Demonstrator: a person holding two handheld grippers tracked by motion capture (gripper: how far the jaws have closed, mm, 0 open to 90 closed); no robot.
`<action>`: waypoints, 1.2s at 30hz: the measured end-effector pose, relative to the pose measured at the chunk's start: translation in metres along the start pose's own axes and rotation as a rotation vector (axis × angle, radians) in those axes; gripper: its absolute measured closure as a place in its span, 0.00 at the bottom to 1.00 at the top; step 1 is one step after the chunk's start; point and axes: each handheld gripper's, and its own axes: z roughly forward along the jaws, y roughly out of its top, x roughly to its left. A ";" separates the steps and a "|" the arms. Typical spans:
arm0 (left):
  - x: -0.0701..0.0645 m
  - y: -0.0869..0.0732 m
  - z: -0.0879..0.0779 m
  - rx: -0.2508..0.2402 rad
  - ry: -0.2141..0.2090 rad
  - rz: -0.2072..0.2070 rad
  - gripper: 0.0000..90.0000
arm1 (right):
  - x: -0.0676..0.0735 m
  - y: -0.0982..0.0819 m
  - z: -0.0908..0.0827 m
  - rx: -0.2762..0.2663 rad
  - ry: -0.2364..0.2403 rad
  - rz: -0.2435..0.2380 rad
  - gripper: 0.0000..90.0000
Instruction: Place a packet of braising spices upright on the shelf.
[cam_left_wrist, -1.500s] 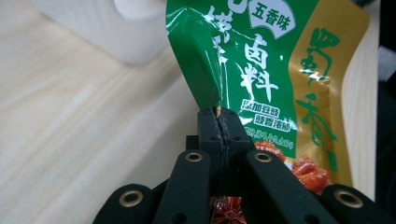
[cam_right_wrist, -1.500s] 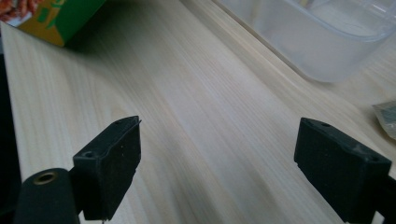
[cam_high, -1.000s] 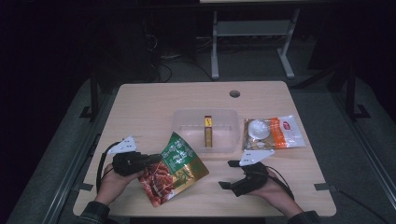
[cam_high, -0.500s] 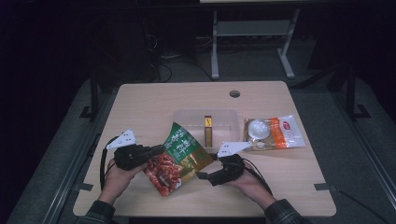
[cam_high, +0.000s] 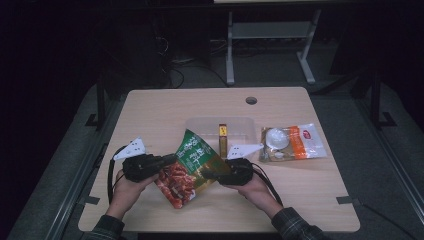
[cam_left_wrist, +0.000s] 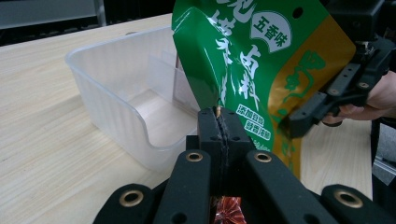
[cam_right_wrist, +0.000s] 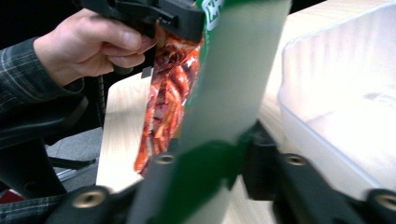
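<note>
I sit at a pale wooden tabletop. A clear plastic tub stands near its middle with a small yellow-and-red packet upright inside it, and a flat white-and-orange bag lies just to the tub's right.

Between me and the tub I hold a green-and-gold snack pouch above the tabletop, tilted, with red food showing at its lower end. My left tongs are clamped tight on the pouch's left edge. My right tongs have just been closing on its right edge, with the edge between the jaws. I judge the pouch is lifted and now caught from both sides. Whatever comes next, be it opening the pouch or setting it in the tub, is not yet done.

The high view shows the whole layout. The left gripper view adds the pouch's printed front, the film pinched between my left jaws, and the tub's open, bare near compartment. The right gripper view shows the pouch's edge blurred across my right jaws, and my left hand beyond it.
</note>
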 end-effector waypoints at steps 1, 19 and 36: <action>0.000 0.000 -0.001 -0.003 -0.001 0.001 0.99 | 0.000 0.001 -0.001 0.001 0.006 0.010 0.88; 0.001 -0.007 -0.007 0.054 0.099 0.061 0.76 | -0.003 0.029 -0.016 0.046 0.039 -0.039 1.00; -0.006 -0.036 -0.017 0.227 0.156 0.110 0.35 | 0.001 0.050 -0.030 0.054 0.040 -0.082 1.00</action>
